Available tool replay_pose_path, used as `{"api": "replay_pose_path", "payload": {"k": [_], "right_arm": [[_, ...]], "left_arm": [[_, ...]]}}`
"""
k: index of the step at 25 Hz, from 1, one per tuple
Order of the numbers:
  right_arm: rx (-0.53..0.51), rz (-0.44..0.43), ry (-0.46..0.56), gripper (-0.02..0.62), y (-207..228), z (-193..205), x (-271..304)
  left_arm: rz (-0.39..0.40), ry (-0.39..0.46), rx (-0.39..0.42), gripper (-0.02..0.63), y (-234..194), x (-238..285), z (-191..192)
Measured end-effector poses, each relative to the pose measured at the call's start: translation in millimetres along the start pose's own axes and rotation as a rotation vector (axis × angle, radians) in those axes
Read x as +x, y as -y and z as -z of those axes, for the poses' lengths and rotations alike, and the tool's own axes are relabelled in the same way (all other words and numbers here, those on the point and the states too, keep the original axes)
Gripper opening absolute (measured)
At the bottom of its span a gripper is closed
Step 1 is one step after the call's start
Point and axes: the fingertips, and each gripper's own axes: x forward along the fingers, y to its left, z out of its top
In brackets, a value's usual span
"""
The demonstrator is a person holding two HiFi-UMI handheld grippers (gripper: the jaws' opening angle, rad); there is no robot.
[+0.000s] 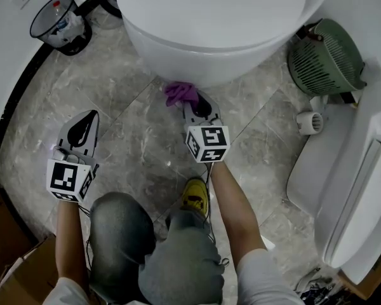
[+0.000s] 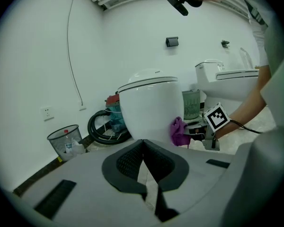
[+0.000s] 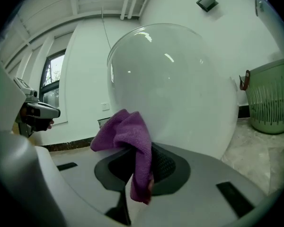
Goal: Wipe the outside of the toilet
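Right gripper (image 1: 195,107) clamped on crumpled purple terry cloth (image 1: 181,93), pressed to smooth rounded white toilet (image 1: 209,49) base at far centre, left gripper (image 1: 86,124) jaws together, empty, near left, above grey marbled floor (image 1: 133,151)

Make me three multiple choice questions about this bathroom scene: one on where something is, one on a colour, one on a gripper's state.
1. Where is the cloth?
A) in the right gripper, at the toilet's lower outside
B) in a bucket
C) on a shelf
2. What colour is the basket beside the toilet?
A) red
B) green
C) blue
3. How is the left gripper?
A) open
B) shut on a brush
C) shut, empty
Answers: A, its jaws pinch the cloth by the toilet; B, its slatted wall is green; C, its jaws meet on nothing.
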Motion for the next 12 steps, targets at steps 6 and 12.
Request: {"api": "replay_pose_path", "payload": {"k": [6,12], "right_arm": [[0.044,0.074,0.006,0.078,34.5,1.4,-18.0],[0.151,0.205,0.043,0.078,87.5,-4.0,-37.8]], "left_arm": [[0.032,0.012,-0.009,0.017,10.7,8.8,-5.4],[0.043,0.007,-0.017,0.017,14.4,10.8,-9.3]]}}
